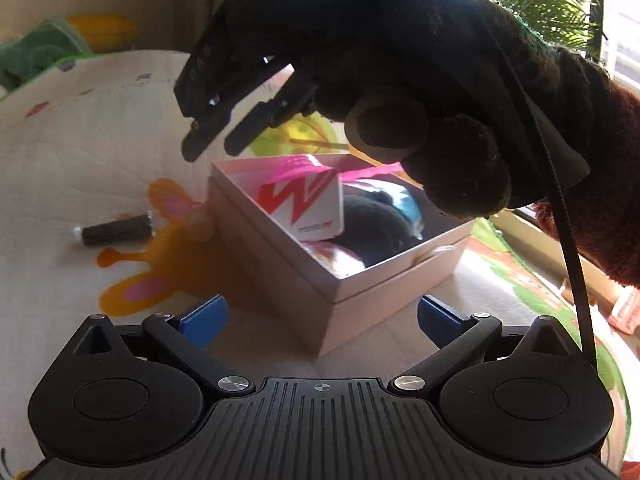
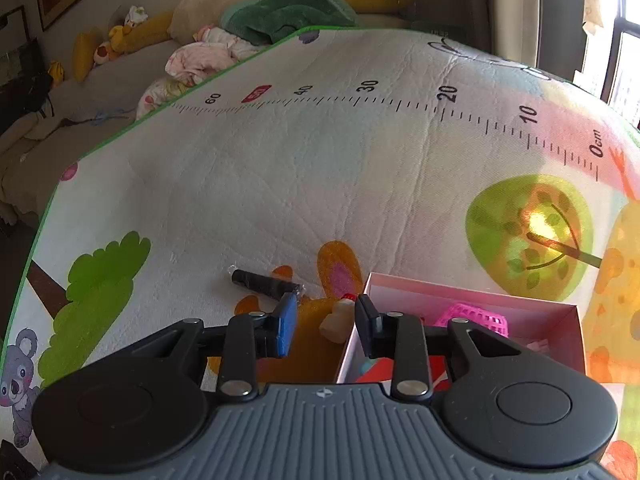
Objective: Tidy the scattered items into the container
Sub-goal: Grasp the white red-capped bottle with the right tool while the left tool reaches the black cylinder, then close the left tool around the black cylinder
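The box [image 1: 340, 276] stood open on the mat [image 2: 280, 184], light card and easily pushed. The dark tube [image 2: 266, 282] lay on the mat well left of it, probably stiff and light, best taken across its middle. The small bottle [image 2: 338, 320] leaned against the box. Right gripper [image 2: 326, 326] was narrowly open and empty; left gripper [image 1: 320, 316] wide open, empty.
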`<act>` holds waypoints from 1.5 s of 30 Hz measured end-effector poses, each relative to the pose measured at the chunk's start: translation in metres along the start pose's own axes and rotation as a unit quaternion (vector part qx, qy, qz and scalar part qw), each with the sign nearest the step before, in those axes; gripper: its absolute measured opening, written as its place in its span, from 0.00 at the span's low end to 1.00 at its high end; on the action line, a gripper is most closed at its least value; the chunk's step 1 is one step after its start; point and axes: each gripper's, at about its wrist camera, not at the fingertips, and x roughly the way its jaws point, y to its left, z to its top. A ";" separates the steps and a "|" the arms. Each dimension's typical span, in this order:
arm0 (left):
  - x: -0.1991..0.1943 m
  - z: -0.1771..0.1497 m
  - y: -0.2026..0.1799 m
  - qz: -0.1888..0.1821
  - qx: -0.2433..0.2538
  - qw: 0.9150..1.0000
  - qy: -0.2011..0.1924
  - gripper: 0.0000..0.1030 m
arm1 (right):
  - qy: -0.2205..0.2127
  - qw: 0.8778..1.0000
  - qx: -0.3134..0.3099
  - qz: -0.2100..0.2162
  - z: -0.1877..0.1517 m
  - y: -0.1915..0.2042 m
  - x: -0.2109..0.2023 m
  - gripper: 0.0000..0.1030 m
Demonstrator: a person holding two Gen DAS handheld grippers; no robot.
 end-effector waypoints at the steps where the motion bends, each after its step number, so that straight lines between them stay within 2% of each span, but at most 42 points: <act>1: -0.004 -0.003 0.009 0.027 -0.008 1.000 -0.002 1.00 | 0.017 1.000 -0.002 -0.006 0.003 0.007 0.012 0.31; 4: -0.013 -0.011 0.043 0.086 -0.052 0.995 -0.004 1.00 | 0.056 0.997 -0.016 -0.045 0.008 0.023 0.045 0.31; 6: -0.013 -0.014 0.064 0.106 -0.091 0.990 -0.003 1.00 | 0.074 0.994 -0.027 -0.078 0.010 0.032 0.064 0.31; 8: -0.015 -0.016 0.078 0.112 -0.125 0.986 -0.002 1.00 | 0.088 0.989 -0.044 -0.110 0.010 0.040 0.079 0.31; 11: -0.015 -0.016 0.089 0.110 -0.146 0.983 -0.002 1.00 | 0.108 0.976 -0.080 -0.168 0.005 0.055 0.101 0.30; 14: -0.020 -0.017 0.091 0.105 -0.152 0.983 -0.003 1.00 | 0.102 0.960 -0.137 -0.220 -0.006 0.072 0.115 0.31; 17: -0.019 -0.019 0.094 0.107 -0.157 0.982 -0.005 1.00 | 0.085 0.949 -0.185 -0.241 -0.022 0.084 0.113 0.26; 22: -0.020 -0.021 0.095 0.112 -0.169 0.979 -0.005 1.00 | 0.039 0.964 -0.187 -0.183 -0.039 0.086 0.061 0.26; 25: -0.021 -0.021 0.096 0.116 -0.177 0.977 -0.004 1.00 | 0.015 0.980 -0.164 -0.111 -0.057 0.080 0.002 0.26; 29: -0.019 -0.021 0.095 0.123 -0.178 0.976 0.002 1.00 | -0.014 0.991 -0.131 -0.027 -0.098 0.063 -0.078 0.26; 32: -0.015 -0.019 0.090 0.135 -0.162 0.977 0.009 1.00 | -0.018 0.993 -0.117 0.008 -0.138 0.045 -0.120 0.26; 36: -0.007 -0.010 0.079 0.154 -0.125 0.980 0.016 1.00 | -0.003 0.993 -0.119 -0.002 -0.187 0.027 -0.129 0.26; 40: 0.009 0.014 0.069 0.170 -0.085 0.982 0.001 1.00 | 0.001 0.997 -0.081 -0.009 -0.212 0.001 -0.114 0.26; 43: 0.028 0.037 0.063 0.171 -0.057 0.983 -0.007 1.00 | -0.008 0.997 -0.077 -0.009 -0.223 -0.008 -0.107 0.26; 45: 0.048 0.051 0.061 0.180 -0.042 0.983 0.001 1.00 | -0.011 0.997 -0.074 0.006 -0.229 -0.014 -0.106 0.38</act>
